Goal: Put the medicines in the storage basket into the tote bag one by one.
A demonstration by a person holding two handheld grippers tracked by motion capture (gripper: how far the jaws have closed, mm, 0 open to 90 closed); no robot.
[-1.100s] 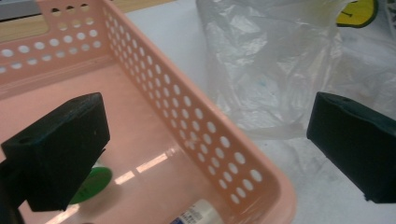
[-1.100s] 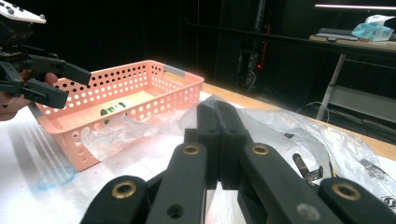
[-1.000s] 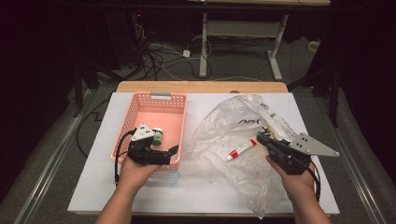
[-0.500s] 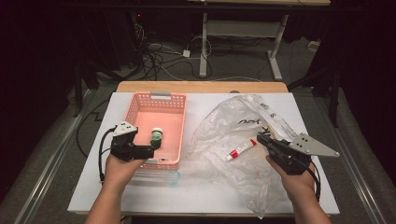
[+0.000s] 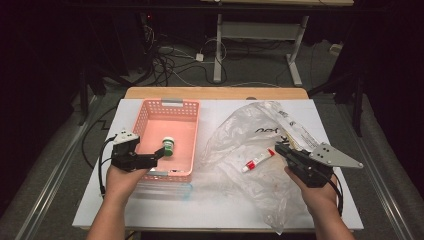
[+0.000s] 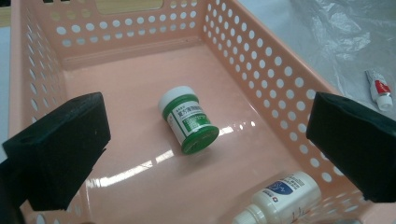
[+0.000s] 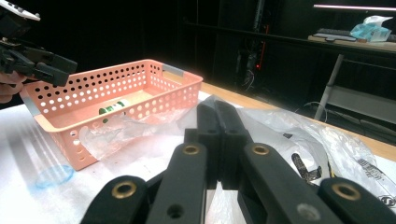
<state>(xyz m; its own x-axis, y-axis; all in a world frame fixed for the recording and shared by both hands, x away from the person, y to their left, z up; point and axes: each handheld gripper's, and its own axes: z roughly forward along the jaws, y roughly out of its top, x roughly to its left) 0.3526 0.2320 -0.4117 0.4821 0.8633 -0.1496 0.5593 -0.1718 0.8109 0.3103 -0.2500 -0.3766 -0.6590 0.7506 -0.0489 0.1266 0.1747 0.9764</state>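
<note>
The left gripper (image 5: 159,154), jaws apart and empty, is drawing back from over the pink basket (image 5: 150,112) toward its near left corner, leaving the green jar (image 5: 168,147) lying inside.

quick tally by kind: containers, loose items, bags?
Pink perforated plastic basket: 1
Green-lidded white jar: 1
White plastic bottle with blue label: 1
Red-and-white tube: 1
Clear crinkled plastic bag: 1
Total: 5

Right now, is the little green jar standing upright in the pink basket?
No, the green jar lies on its side on the floor of the pink basket.
</note>
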